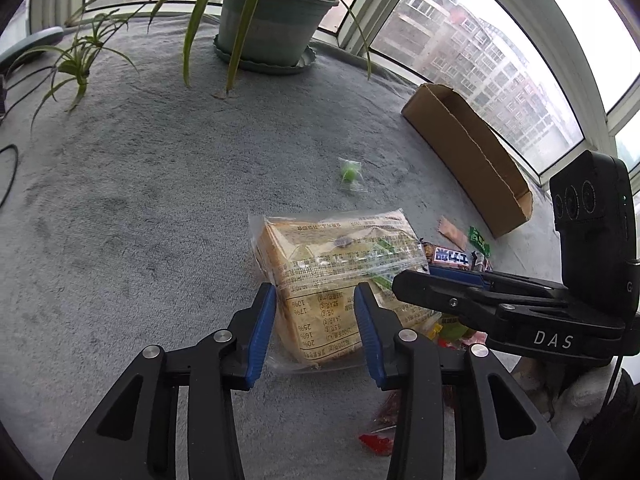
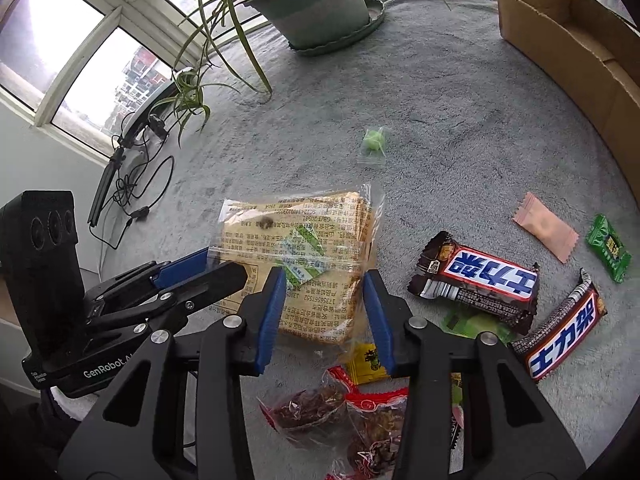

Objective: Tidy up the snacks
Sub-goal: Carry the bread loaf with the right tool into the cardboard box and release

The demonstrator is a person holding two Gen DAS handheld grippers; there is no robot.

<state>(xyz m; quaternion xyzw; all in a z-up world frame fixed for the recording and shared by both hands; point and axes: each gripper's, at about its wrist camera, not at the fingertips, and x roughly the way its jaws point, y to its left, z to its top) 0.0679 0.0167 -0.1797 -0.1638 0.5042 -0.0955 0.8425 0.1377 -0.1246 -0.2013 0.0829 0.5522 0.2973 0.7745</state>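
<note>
Currently both sets of jaws stand wide, holding nothing. Left gripper (image 1: pixel 315 330) and right gripper (image 2: pixel 325 318) each straddle the near end of the bread pack (image 1: pixel 340 276) (image 2: pixel 298 264) from opposite sides; contact can't be confirmed. Pack is clear crinkly film printed with text, tan sliced loaf inside, lying flat on the grey fuzzy blanket (image 1: pixel 160 200) that covers the bench. Around it: two glossy brown Snickers bars (image 2: pixel 478 280), a pink sachet with serrated ends (image 2: pixel 546 226), a green wrapped sweet (image 2: pixel 608 248), a green candy in a clear wrapper (image 2: pixel 375 142) and red-edged bags of dried fruit (image 2: pixel 344 412). Open cardboard box (image 1: pixel 468 156) sits at the window side.
</note>
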